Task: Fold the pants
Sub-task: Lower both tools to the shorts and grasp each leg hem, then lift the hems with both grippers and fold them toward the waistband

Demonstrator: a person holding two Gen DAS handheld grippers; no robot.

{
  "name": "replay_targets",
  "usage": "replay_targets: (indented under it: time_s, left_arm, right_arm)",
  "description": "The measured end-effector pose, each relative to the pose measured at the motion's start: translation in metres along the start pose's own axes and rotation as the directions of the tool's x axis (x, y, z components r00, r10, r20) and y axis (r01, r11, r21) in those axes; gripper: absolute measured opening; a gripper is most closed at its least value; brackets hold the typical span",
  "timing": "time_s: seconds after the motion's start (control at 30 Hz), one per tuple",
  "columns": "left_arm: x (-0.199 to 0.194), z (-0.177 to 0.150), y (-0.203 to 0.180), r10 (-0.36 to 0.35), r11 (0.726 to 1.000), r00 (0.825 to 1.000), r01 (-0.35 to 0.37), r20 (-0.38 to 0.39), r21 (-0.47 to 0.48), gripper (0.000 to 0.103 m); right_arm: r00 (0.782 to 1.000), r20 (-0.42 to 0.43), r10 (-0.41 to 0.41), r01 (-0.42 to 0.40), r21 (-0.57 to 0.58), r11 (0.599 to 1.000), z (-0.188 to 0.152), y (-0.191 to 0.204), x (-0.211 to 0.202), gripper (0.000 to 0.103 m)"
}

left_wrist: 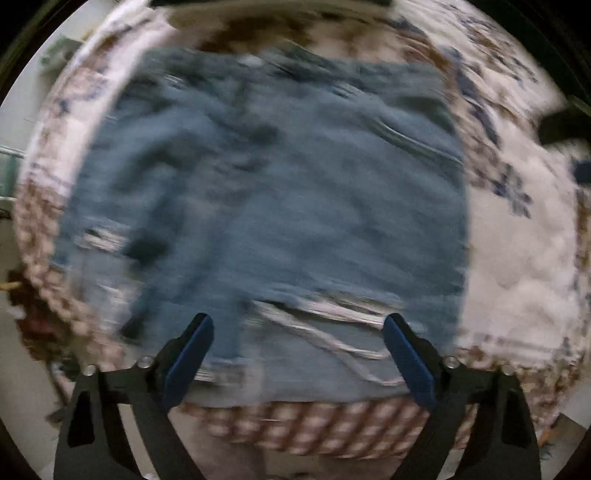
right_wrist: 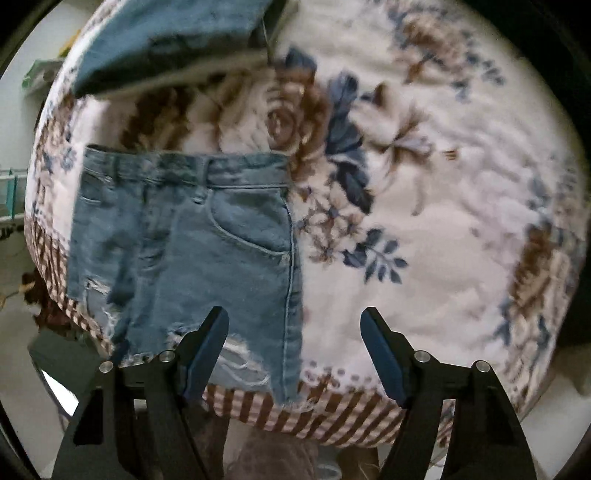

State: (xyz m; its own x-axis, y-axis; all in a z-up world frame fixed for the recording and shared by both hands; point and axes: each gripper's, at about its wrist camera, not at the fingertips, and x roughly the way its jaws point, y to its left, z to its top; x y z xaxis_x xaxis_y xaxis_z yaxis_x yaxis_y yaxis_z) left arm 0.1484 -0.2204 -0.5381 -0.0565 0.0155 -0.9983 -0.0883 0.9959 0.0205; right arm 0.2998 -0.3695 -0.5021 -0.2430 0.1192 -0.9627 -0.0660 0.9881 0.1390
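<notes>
Both claws, left (left_wrist: 297, 363) and right (right_wrist: 295, 349), gaped wide, holding nothing; the shorts (right_wrist: 192, 243) lay flat on the blanket (right_wrist: 424, 206), waistband away, hems toward the claws

Shorts (right_wrist: 184, 251): faded mid-blue denim, paler blue on front pocket panel, darker blue along waistband; white frayed threads at ripped hems. Blanket (right_wrist: 424, 184) under shorts: cream-white ground, brown roses, navy and slate-blue leaves, small brown-blue blossoms right of shorts. Blanket border below shorts' hem: brown-and-white check. Second folded denim piece (right_wrist: 177, 33) beyond shorts' waistband: same blue, darker underside. Gripper fingers (right_wrist: 207, 354): black frames, dark blue pads, silver screws. Left wrist view: shorts (left_wrist: 277, 206) blurred grey-blue.
</notes>
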Motion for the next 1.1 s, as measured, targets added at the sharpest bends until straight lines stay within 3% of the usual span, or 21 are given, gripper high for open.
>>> replay_targets:
  time_s: [0.03, 0.17, 0.23, 0.4, 0.63, 0.77, 0.8, 0.83, 0.87, 0.9, 0.93, 1.0, 1.1]
  left_arm:
    - [0.004, -0.004, -0.006, -0.024, 1.0, 1.0, 0.024, -0.006, 0.0, 0.07]
    - [0.032, -0.023, -0.036, -0.083, 0.997, 0.994, 0.083, -0.073, -0.004, 0.07]
    - [0.044, -0.03, -0.045, -0.074, 0.997, 0.993, 0.075, -0.095, 0.003, 0.07]
    - [0.049, -0.034, -0.055, 0.011, 0.997, 1.0, -0.01, -0.021, 0.083, 0.07]
    - [0.026, -0.034, -0.034, -0.033, 0.998, 0.999, 0.036, -0.038, 0.061, 0.07]
    - [0.023, -0.039, -0.024, -0.016, 0.998, 1.0, 0.016, -0.007, 0.069, 0.068]
    - [0.021, -0.04, -0.022, -0.024, 0.998, 1.0, 0.023, 0.004, 0.062, 0.06]
    - [0.018, -0.04, -0.016, -0.032, 0.998, 0.999, 0.031, 0.017, 0.057, 0.043]
    - [0.013, -0.04, -0.01, -0.041, 0.998, 0.999, 0.039, 0.034, 0.054, 0.033]
    - [0.003, -0.036, -0.005, -0.062, 0.997, 0.997, 0.06, 0.044, 0.047, 0.015]
    - [-0.002, -0.035, 0.0, -0.075, 0.996, 0.996, 0.073, 0.049, 0.041, 0.007]
    - [-0.016, -0.03, 0.016, -0.098, 0.995, 0.994, 0.097, 0.043, 0.027, 0.005]
    - [-0.036, -0.024, 0.041, -0.098, 0.995, 0.993, 0.097, 0.067, 0.013, 0.001]
  right_arm:
    - [1.0, -0.016, 0.009, -0.009, -0.01, 1.0, 0.007, -0.002, 0.01, 0.076]
    - [0.998, -0.051, 0.03, -0.032, -0.056, 0.998, 0.026, -0.006, 0.043, 0.076]
    - [0.997, -0.065, 0.036, -0.041, -0.067, 0.997, 0.032, -0.008, 0.054, 0.076]
    - [0.995, -0.092, 0.048, -0.056, -0.082, 0.995, 0.052, -0.01, 0.076, 0.076]
    - [0.989, -0.096, 0.111, -0.117, -0.065, 0.991, 0.082, 0.001, 0.099, 0.076]
    - [0.988, -0.105, 0.115, -0.123, -0.072, 0.99, 0.088, 0.004, 0.111, 0.074]
    - [0.988, -0.097, 0.117, -0.125, -0.078, 0.989, 0.087, 0.005, 0.112, 0.065]
    - [0.987, -0.091, 0.129, -0.137, -0.082, 0.987, 0.087, 0.008, 0.113, 0.058]
    - [0.985, -0.088, 0.148, -0.155, -0.087, 0.984, 0.086, 0.011, 0.115, 0.04]
    - [0.984, -0.088, 0.158, -0.166, -0.093, 0.982, 0.084, 0.015, 0.115, 0.03]
    - [0.985, -0.081, 0.155, -0.163, -0.098, 0.982, 0.08, 0.022, 0.116, 0.026]
    - [0.988, -0.052, 0.148, -0.153, -0.119, 0.981, 0.073, 0.029, 0.112, 0.014]
    - [0.987, -0.035, 0.159, -0.162, -0.117, 0.98, 0.065, 0.035, 0.102, 0.01]
